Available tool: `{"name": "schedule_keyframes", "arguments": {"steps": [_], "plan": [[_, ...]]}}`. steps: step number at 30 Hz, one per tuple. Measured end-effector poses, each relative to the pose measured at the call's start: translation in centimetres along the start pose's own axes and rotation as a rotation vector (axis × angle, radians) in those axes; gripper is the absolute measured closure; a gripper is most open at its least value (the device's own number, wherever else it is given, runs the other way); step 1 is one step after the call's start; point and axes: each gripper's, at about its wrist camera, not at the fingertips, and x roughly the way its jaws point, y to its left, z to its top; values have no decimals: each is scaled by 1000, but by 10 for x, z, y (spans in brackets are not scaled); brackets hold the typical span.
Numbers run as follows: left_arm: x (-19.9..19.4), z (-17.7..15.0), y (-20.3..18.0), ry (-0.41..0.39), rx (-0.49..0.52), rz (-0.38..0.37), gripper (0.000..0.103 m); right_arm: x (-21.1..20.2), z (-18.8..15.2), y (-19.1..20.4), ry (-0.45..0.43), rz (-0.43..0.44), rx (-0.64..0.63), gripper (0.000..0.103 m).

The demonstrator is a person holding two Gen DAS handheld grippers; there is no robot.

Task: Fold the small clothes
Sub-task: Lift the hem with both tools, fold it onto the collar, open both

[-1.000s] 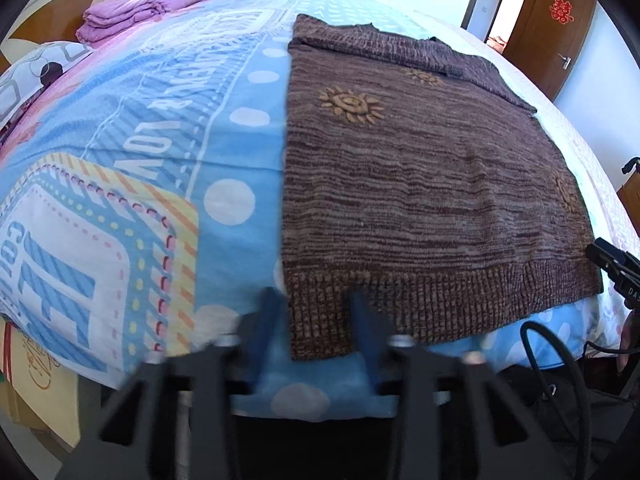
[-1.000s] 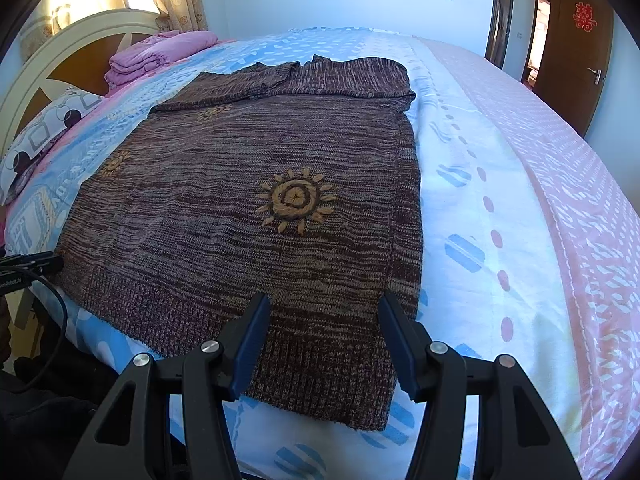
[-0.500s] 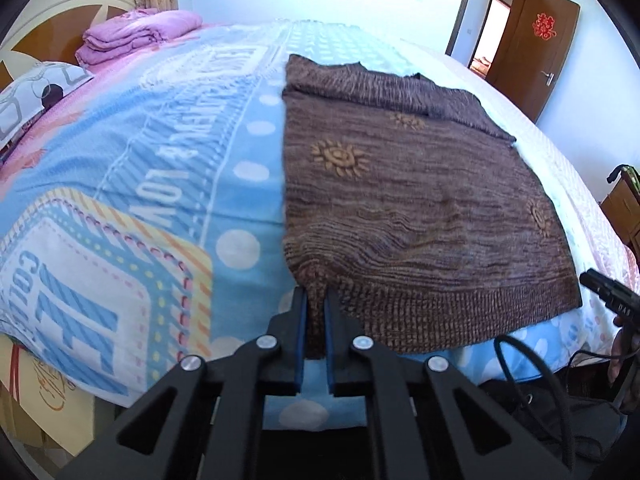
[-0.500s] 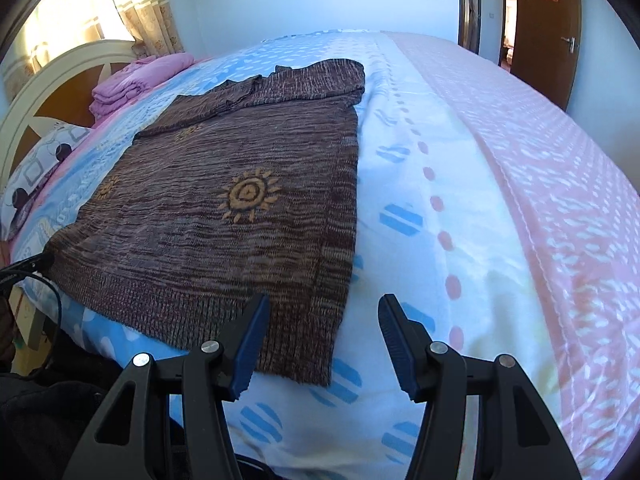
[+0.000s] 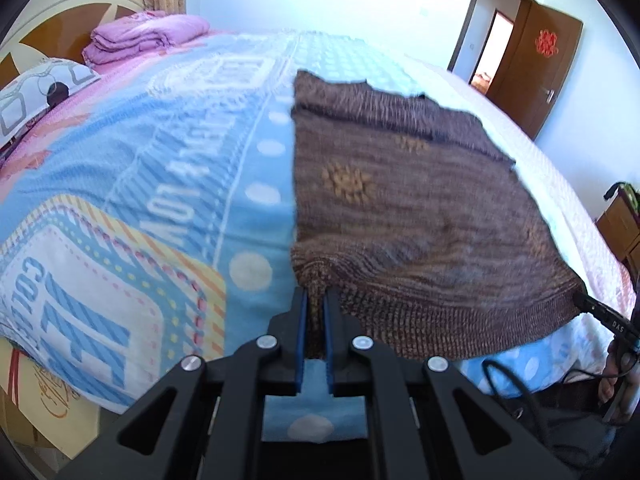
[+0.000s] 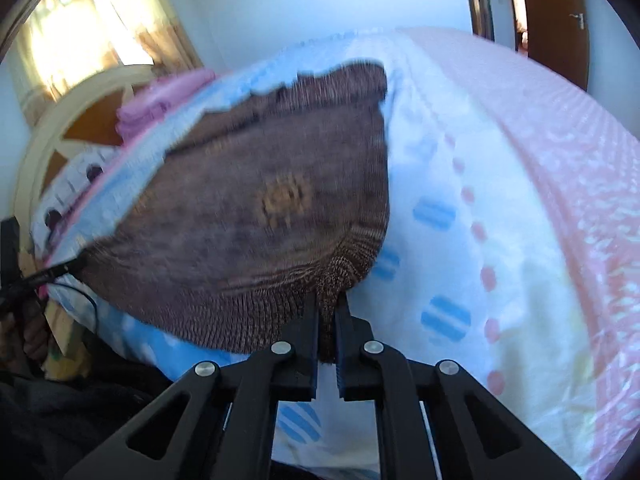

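Observation:
A brown knitted sweater with orange sun motifs lies on the bed, its ribbed hem nearest me. My left gripper is shut on the hem's left corner, which is bunched between the blue pads and lifted a little. In the right wrist view the same sweater appears blurred, and my right gripper is shut on the hem's right corner, the knit gathered between its fingers. The right gripper's tip also shows at the hem's far corner in the left wrist view.
The bed has a blue patterned blanket on the left and a white and pink sheet on the right. Folded pink cloth and a pillow lie by the headboard. A brown door stands behind.
My left gripper shut on the hem's left corner and raised it. My right gripper slid right to the other corner, then shut on it; the hem now bunches at both ends.

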Motion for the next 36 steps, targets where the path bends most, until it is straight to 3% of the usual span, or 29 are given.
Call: {"name": "schedule_keyframes", "arguments": {"steps": [7,18,29,36], "plan": [[-17,18,-7,-70,22,-32,96,-39,19,10,-140,28,-10,97],[-18,51,-8,-115,13,-60,97,-47,39,10,-187,37,8,98],[-24,99,-6,-237,-19,-60,97,-51,99,20,-302,37,-30,98],[-6,127,-2,-247,-60,-32,97,-39,132,18,-326,51,-21,98]]}}
